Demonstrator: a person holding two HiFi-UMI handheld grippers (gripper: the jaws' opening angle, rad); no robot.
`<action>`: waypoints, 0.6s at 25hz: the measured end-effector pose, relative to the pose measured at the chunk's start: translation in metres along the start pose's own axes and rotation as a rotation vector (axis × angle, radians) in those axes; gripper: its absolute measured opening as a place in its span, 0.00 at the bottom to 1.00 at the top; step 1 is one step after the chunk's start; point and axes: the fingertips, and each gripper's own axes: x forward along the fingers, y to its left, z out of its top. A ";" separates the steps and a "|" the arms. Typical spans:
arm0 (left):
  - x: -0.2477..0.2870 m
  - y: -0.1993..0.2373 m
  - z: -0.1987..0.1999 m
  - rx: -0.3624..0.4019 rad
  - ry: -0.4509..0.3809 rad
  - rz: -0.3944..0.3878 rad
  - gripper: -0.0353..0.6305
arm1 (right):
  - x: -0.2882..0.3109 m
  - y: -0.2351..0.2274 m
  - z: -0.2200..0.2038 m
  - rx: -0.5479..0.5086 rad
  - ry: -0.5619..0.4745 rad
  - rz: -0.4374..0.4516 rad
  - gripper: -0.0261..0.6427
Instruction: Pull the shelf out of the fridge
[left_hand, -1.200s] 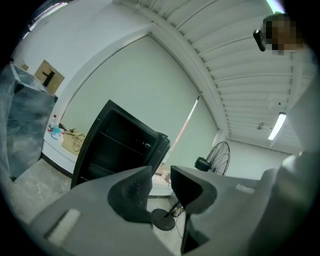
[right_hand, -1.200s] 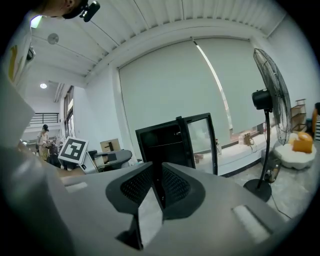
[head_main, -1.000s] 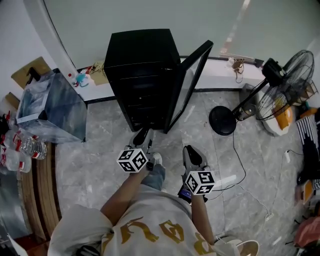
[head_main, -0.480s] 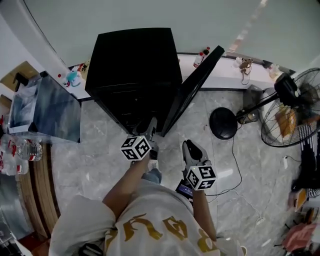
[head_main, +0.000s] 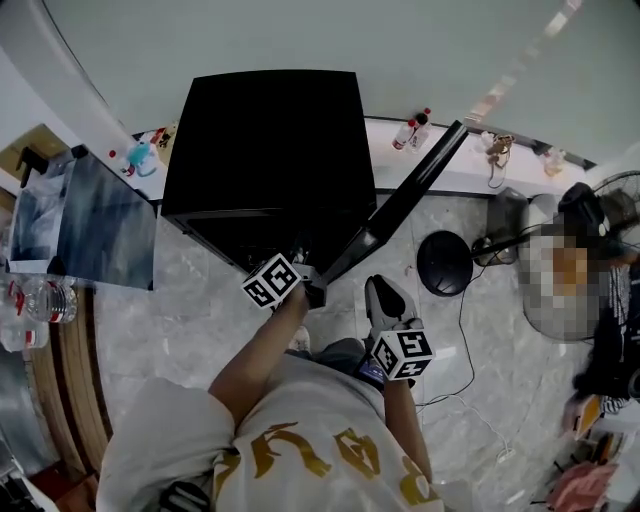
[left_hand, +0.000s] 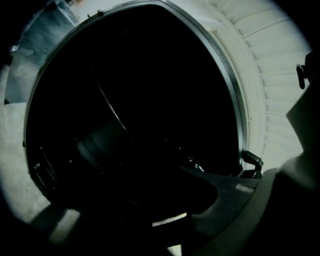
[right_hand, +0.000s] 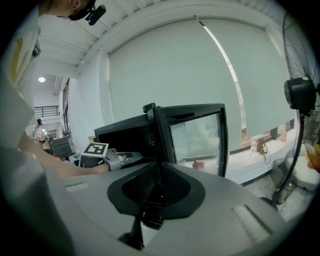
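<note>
Holding a gripper in each hand, person in white shirt (head_main: 270, 450) with gold print, seen from above, on pale marble-pattern floor (head_main: 190, 320); right gripper (head_main: 386, 292), nearest, poised over the floor short of the fridge, jaws pressed together with nothing between them; left gripper (head_main: 302, 266), on an arm stretched forward, tip at the fridge's open front, just beside the door's lower edge; its own view almost wholly black, so whether its jaws are spread or pinching anything cannot be told; fridge (head_main: 265, 140), black, upright, backed against the wall ledge; door (head_main: 405, 205), glass-paned, swung open to the right; shelf somewhere within the unlit interior, not separable from the darkness; round black fan base (head_main: 443, 262) on the floor right of the door, cable trailing from it; grey box (head_main: 95, 225) left of the fridge, clear bottles (head_main: 35, 300) near it; small bottles (head_main: 413, 130) on the white ledge (head_main: 470, 175) behind the door.
</note>
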 end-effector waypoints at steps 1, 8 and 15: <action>0.004 0.007 -0.001 -0.044 -0.013 0.010 0.21 | 0.004 -0.002 0.003 0.005 -0.001 0.004 0.11; 0.025 0.022 0.004 -0.211 -0.097 -0.002 0.23 | 0.031 -0.015 0.006 0.046 0.019 0.046 0.11; 0.044 0.033 0.020 -0.271 -0.191 -0.041 0.25 | 0.046 -0.020 0.011 0.025 0.014 0.122 0.15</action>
